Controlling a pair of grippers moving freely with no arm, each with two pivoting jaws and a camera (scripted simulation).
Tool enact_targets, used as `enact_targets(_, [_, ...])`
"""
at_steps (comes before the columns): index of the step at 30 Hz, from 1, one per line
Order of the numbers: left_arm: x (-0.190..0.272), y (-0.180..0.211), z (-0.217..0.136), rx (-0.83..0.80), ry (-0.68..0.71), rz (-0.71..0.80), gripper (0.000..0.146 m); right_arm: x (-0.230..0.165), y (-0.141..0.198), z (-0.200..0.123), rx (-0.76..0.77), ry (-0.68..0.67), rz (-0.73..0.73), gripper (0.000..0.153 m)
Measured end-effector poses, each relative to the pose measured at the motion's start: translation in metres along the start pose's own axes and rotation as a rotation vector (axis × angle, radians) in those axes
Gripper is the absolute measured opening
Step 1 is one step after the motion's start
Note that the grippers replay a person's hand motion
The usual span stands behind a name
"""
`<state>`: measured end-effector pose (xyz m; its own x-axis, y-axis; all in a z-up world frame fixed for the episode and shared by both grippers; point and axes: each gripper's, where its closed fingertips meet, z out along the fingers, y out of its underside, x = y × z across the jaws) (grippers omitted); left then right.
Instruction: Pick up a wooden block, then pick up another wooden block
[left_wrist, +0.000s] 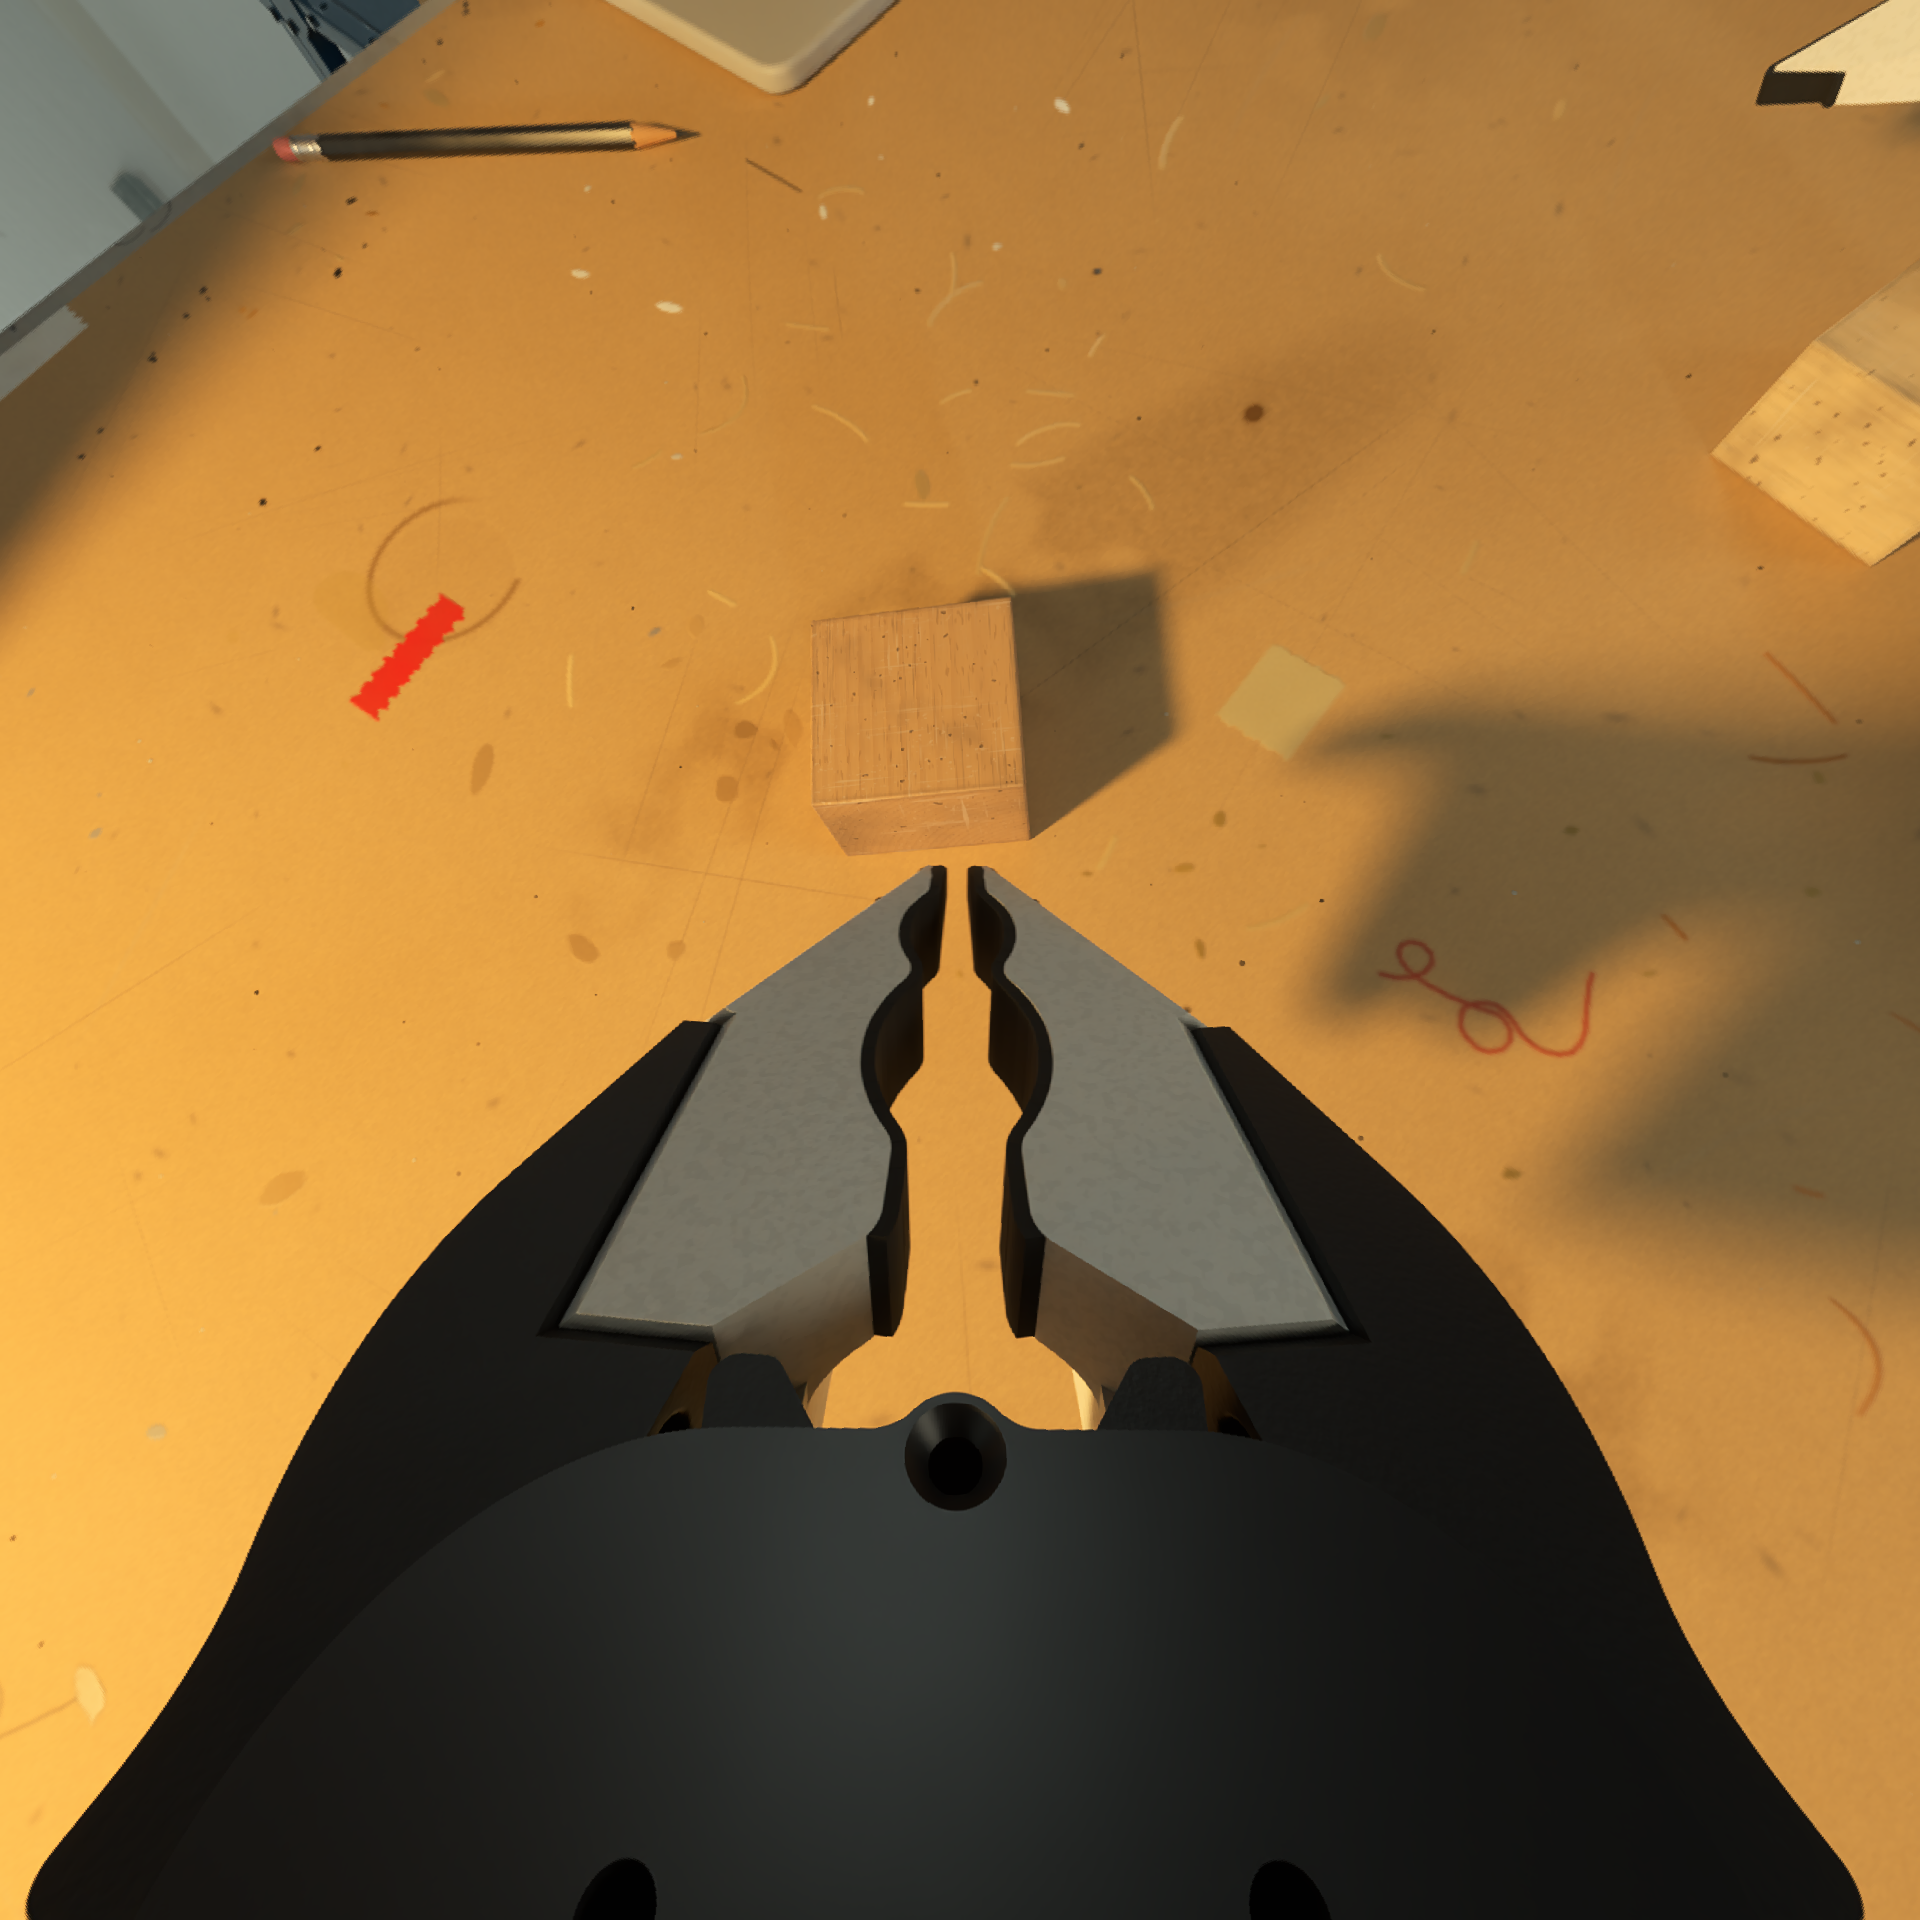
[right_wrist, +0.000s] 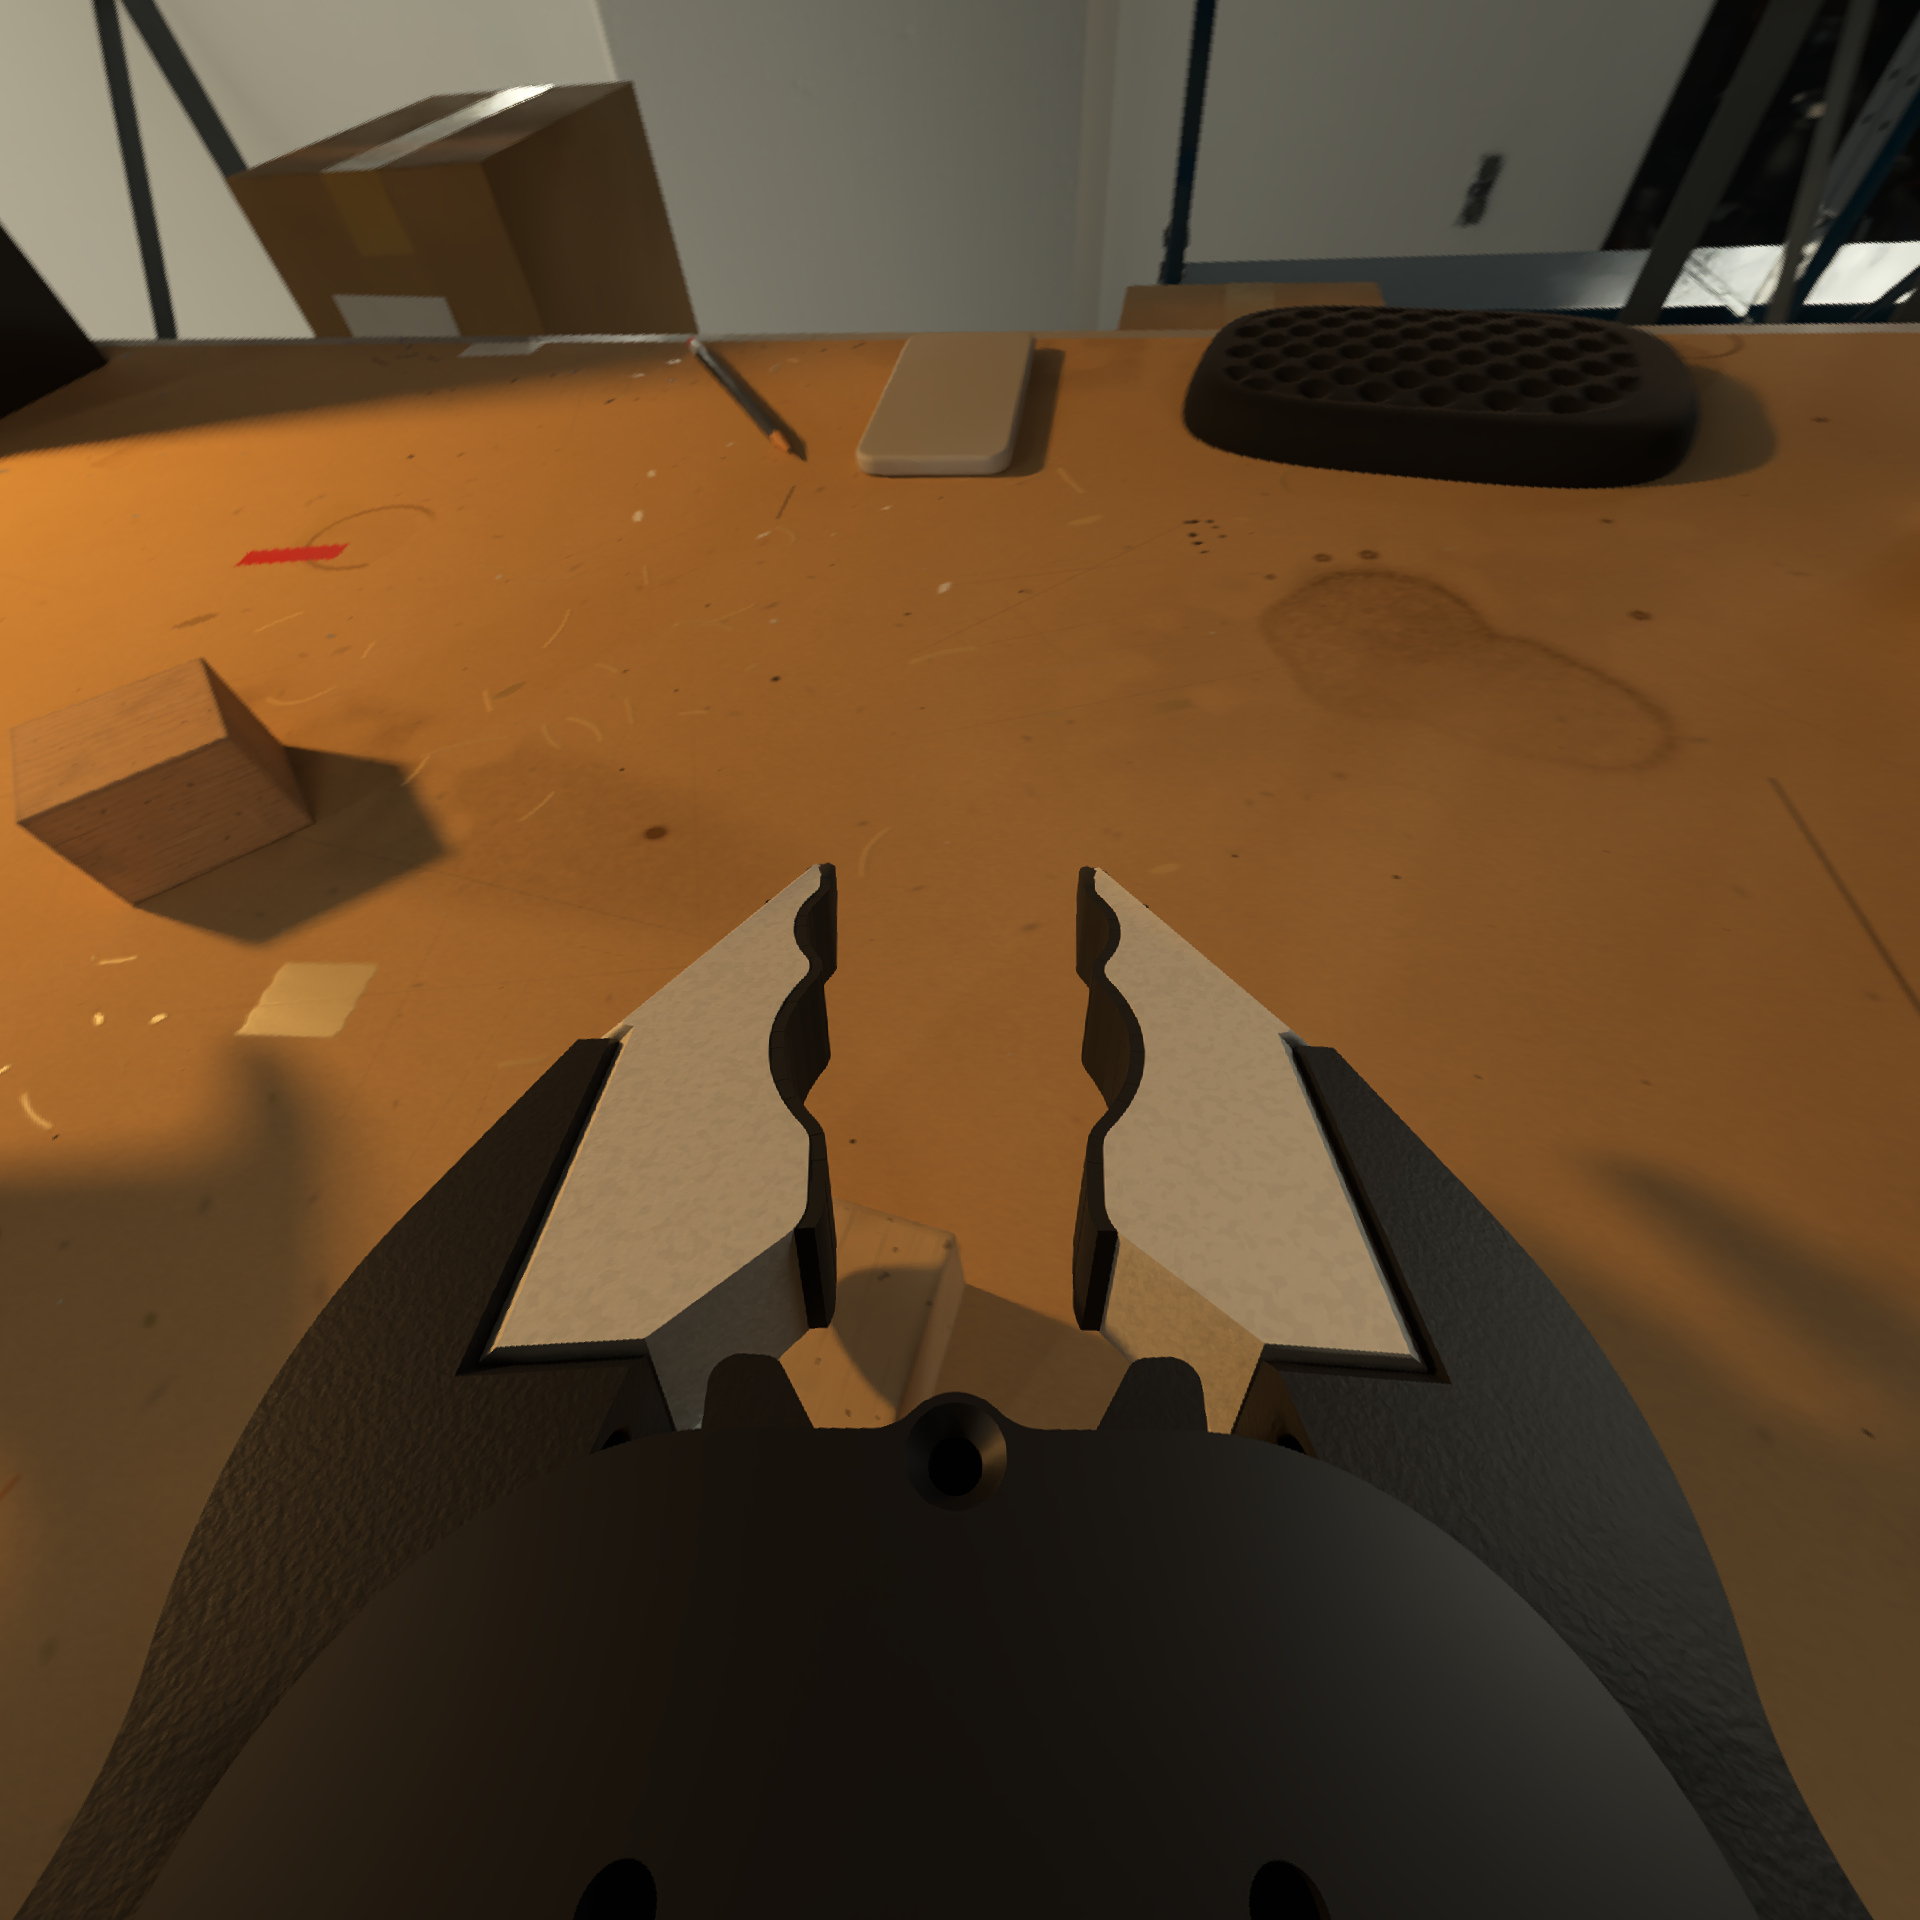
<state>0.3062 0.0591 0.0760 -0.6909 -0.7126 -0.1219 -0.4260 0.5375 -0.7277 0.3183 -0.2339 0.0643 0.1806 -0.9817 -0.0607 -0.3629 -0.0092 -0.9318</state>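
A light wooden block (left_wrist: 920, 722) stands on the orange worktop, just ahead of my left gripper (left_wrist: 956, 873), which is shut and empty, its tips a little short of the block. A second wooden block (left_wrist: 1839, 447) sits at the right edge of that view. My right gripper (right_wrist: 956, 873) is open and empty above the table. A wooden block (right_wrist: 894, 1309) shows low between its fingers near their base, partly hidden by them. Another wooden block (right_wrist: 156, 779) lies far to its left. A pale finger (left_wrist: 1849, 62) of the other gripper shows at the top right.
A pencil (right_wrist: 748, 400), a beige flat pad (right_wrist: 951, 405) and a dark honeycomb mat (right_wrist: 1444, 395) lie along the far table edge, with a cardboard box (right_wrist: 468, 208) behind. The pencil (left_wrist: 478, 140) lies near the table edge. A red tape strip (left_wrist: 407, 657) is stuck left of the block.
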Motion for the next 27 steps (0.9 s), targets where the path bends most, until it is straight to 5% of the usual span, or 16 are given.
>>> enact_targets(11, [-0.012, 0.001, 0.002, 0.149, 0.194, 0.109, 0.066, 0.036, -0.016, -0.055, 0.146, 0.052, 0.109, 0.06])
enact_targets(18, [0.006, 0.008, 0.032, 0.149, 0.21, -0.077, 0.082, 0.002, 0.022, -0.105, 0.097, 0.049, 0.138, 0.072])
enact_targets(27, [0.014, 0.018, 0.056, 0.065, 0.059, -0.123, 0.092, -0.036, 0.069, -0.072, -0.246, 0.233, 0.062, 0.087])
